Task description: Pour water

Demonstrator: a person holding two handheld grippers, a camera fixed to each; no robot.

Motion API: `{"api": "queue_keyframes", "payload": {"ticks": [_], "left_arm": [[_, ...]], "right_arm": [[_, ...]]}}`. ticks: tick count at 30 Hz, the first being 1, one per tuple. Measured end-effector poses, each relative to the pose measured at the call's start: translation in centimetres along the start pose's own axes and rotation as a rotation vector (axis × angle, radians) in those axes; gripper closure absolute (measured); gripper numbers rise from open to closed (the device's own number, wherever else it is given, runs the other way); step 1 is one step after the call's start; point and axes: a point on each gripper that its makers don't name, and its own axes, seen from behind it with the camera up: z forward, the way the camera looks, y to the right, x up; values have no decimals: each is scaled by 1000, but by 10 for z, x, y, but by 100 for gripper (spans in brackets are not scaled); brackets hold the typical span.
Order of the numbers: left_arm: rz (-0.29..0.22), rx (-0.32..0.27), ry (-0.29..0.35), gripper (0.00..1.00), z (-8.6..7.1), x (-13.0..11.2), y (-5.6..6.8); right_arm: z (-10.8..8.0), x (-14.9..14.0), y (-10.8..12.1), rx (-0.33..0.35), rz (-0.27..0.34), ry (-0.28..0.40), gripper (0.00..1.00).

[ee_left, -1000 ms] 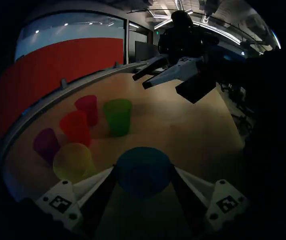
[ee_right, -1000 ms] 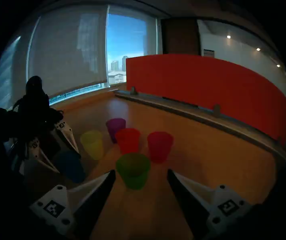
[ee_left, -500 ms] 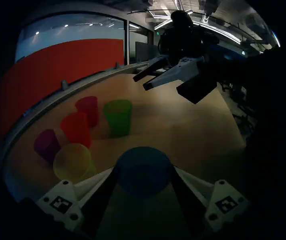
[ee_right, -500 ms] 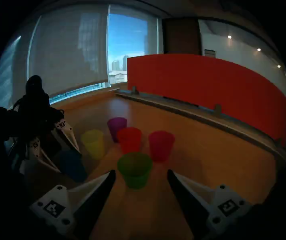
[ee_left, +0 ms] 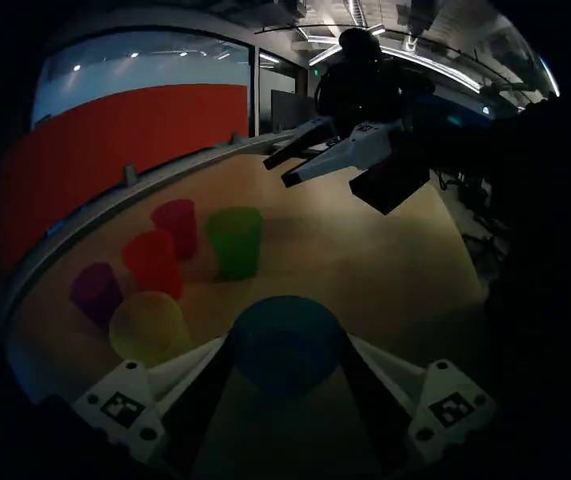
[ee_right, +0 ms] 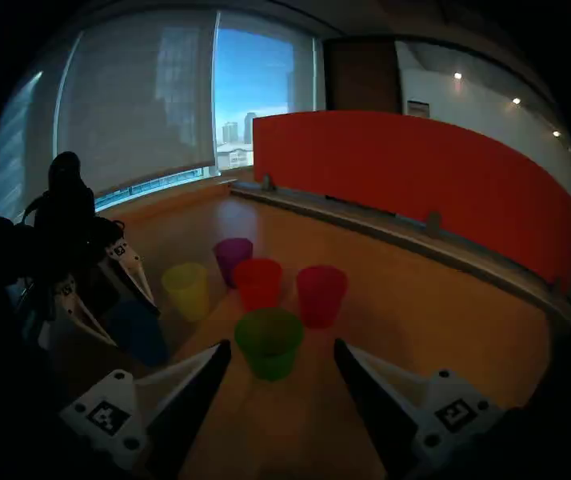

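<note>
Office: red desk partition (ee_right: 413, 176), skyline window (ee_right: 257, 96)

My right gripper (ee_right: 281, 346) hangs spread wide, the green cup (ee_right: 268, 342) just ahead between its fingers; my left gripper (ee_right: 135, 326) (far left, dim) clasps the blue cup (ee_right: 141, 338).

The left gripper view sits low over the table (ee_left: 397, 264) and looks along the left gripper (ee_left: 285, 342). The blue cup (ee_left: 285, 360) is very near between its fingers, and the right gripper (ee_left: 277, 174) is farther ahead and higher, pointing back. The right gripper view looks from higher, forward and down, with the green cup (ee_right: 268, 342) close ahead and the left gripper off to its left. Both views share the table, the cups and the red wall (ee_left: 125, 136).
</note>
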Motion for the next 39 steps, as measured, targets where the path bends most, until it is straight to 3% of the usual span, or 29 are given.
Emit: {"api": "queue_keyframes", "payload": {"ticks": [18,33,39], "left_arm": [[-32,88,149,13,-40,61,-23],[-65,150,221,13,-73,83,-39],[-60,168,210,13,-78,80,-42]], "right_arm": [[18,-1,-14,31,-38,-22,0],[49,-19,-18,47,-48,-69,0],[61,-24,-17,44,-51,-83,0]]}}
